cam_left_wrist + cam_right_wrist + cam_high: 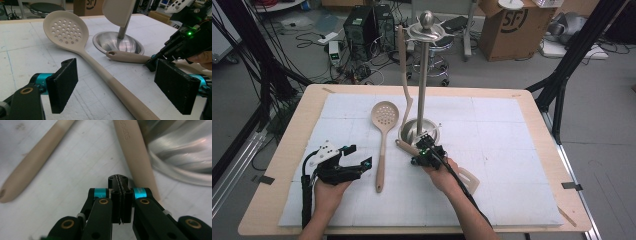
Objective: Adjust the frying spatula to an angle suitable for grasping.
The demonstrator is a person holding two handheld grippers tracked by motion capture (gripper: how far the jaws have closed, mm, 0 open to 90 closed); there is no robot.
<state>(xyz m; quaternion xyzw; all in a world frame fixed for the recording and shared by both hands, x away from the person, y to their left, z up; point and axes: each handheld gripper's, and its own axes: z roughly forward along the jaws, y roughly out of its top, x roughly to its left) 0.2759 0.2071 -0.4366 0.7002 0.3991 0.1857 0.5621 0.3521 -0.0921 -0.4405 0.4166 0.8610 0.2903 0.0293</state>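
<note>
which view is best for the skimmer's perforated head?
Left gripper view: the skimmer head is close, every hole distinct. The high view shows the whole skimmer lying flat, but small. The right gripper view catches just a beige handle end, likely the skimmer's.

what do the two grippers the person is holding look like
Both are black. The left gripper has a pale grey three-cornered plate on top, teal bands behind its ribbed black fingers, and a black cable. The right gripper has teal bands, brass-coloured pivot rings, a green light and a black cable.
</note>
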